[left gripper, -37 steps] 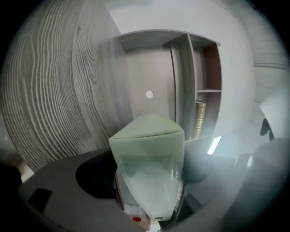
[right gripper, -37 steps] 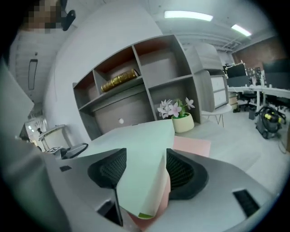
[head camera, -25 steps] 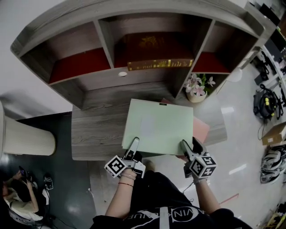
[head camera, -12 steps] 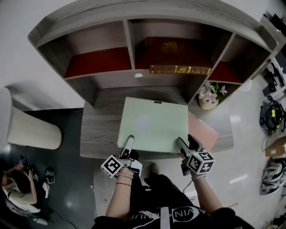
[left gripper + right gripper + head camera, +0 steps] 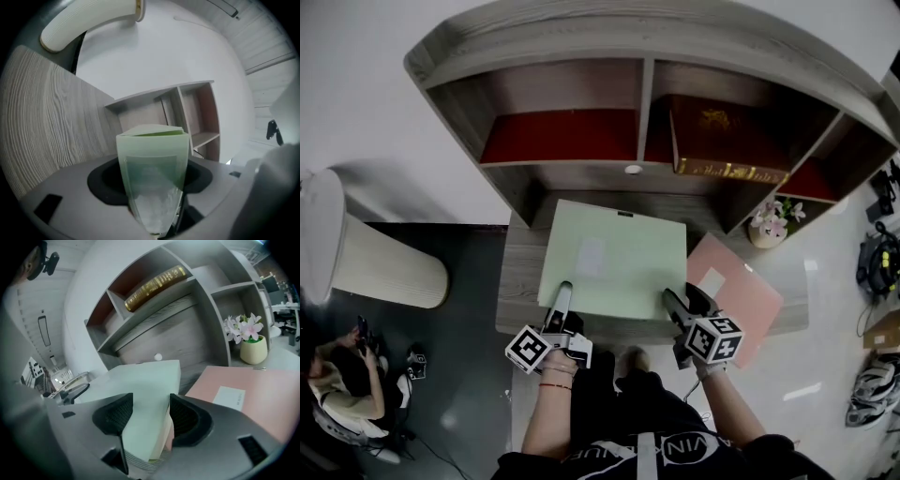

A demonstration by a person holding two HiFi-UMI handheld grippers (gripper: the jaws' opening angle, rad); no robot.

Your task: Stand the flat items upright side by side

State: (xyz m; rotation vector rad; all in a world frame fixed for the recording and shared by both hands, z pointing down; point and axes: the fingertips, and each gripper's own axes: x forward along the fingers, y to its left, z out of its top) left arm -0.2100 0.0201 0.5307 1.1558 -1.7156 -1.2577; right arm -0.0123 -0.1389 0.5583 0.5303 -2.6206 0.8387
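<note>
Both tools on one item: the green folder lies roughly flat over the bench, its near edge past the bench front, its far edge towards the shelf unit. I cannot tell if its underside touches the bench top. Left tool grips the near left corner; in the left gripper view the folder fills the gap between the dark pads and both press on it, and the jaws have just been closing a little on it. Right tool grips the near right corner; in the right gripper view the pale green sheet runs out between the two ribbed pads, clamped at a medium gap. The folder carries a white label near its middle. The pink folder lies flat on the bench just right of the green one, tucked partly beneath its right edge, and its own white label faces up. In the shelf unit, the left compartment has a red floor, and a dark red book with gilt lettering lies flat in the compartment right of the middle divider. A flower pot stands at the back right of the bench, well clear of both folders. A pale ribbed cylinder stands on the floor left of the bench
</note>
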